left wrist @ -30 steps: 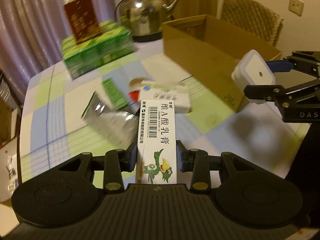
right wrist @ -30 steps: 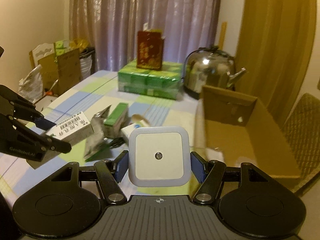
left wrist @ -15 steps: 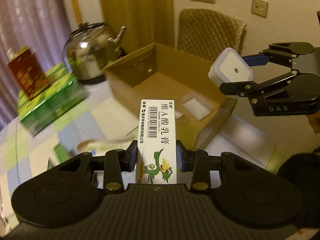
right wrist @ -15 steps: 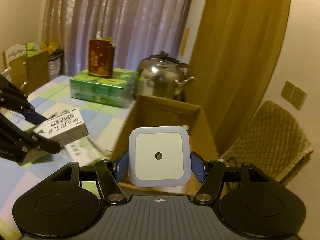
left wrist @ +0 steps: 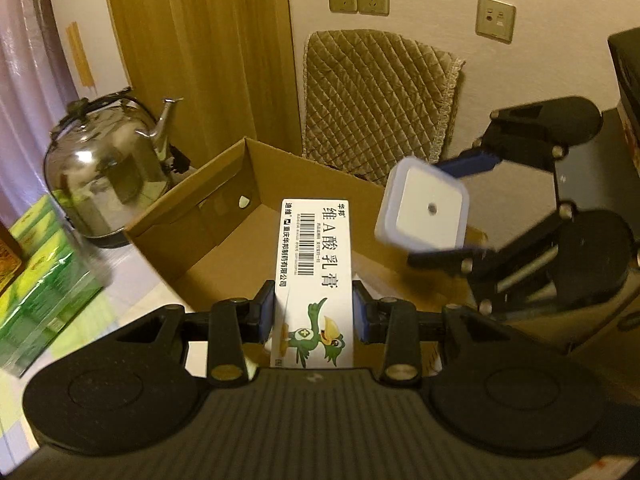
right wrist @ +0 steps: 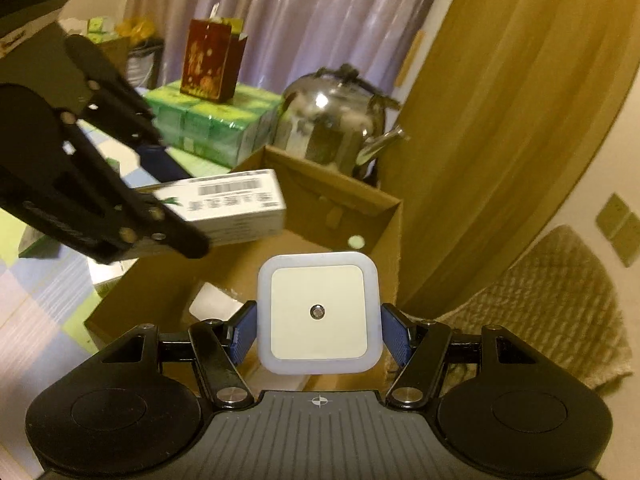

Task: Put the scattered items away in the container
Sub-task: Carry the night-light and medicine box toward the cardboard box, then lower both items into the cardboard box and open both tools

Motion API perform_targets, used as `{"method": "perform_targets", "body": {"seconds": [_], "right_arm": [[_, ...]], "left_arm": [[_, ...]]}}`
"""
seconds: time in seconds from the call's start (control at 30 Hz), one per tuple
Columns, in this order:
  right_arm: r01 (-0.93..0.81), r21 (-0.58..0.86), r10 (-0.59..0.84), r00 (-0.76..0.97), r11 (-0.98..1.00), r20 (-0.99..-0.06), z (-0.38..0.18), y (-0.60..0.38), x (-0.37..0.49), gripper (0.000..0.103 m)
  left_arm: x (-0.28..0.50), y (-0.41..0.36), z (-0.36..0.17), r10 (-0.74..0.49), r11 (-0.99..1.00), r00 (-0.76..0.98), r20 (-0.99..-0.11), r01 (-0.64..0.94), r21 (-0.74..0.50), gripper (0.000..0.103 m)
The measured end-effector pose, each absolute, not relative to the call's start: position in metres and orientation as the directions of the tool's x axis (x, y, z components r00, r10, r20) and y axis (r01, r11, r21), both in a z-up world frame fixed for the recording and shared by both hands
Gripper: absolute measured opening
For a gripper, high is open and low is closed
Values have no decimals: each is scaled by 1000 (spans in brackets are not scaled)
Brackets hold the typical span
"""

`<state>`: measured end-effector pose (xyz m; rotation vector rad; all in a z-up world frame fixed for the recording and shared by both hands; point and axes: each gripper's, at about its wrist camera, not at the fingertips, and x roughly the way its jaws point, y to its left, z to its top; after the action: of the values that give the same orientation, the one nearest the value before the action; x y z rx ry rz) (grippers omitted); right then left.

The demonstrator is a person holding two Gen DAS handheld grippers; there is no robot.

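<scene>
My left gripper (left wrist: 314,312) is shut on a long white ointment box (left wrist: 314,276) printed with a barcode and a green bird. It hangs over the open cardboard box (left wrist: 224,216). My right gripper (right wrist: 318,330) is shut on a square white night light (right wrist: 318,312), also held above the cardboard box (right wrist: 352,200). Each view catches the other hand's load: the night light (left wrist: 426,216) at right over the box's far side, the ointment box (right wrist: 232,206) at left. A white item (right wrist: 212,300) lies on the box floor.
A steel kettle (left wrist: 104,176) stands just behind the box, beside stacked green packs (left wrist: 40,280) and a dark red bag (right wrist: 210,62). A quilted chair back (left wrist: 376,96) is beyond the box. Checked tablecloth (right wrist: 32,300) shows at left.
Both grippers have swung from above the table toward the cardboard box and now hang over its opening, still holding their items. The scattered items on the table have left the views.
</scene>
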<state>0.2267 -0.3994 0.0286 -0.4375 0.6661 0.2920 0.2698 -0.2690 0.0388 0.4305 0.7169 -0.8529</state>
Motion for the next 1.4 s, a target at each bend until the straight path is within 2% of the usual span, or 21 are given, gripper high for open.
{"method": "perform_targets", "body": {"seconds": [0.4,0.93,1.23,1.4], "right_arm": [[-474,-236,136,627,848,-767,-14,-406,280,62],[-553,-234,101,508,800,-855,-54,-402,308,62],[-589,-294,64,510,753,-858,-60,-394,305,62],[-603,-288,78,506,743,-859,-61,-392,308,62]], "left_arm": [[319,-297,-1,-529,626,368,-764,778,-59,33],[333,-312,-51,-435,611,332,-837,791,-4,33],[326,-314,-67,-380,568,363,-851,817,95,33],[326,-313,-71,-382,563,356,-853,822,91,34]]}}
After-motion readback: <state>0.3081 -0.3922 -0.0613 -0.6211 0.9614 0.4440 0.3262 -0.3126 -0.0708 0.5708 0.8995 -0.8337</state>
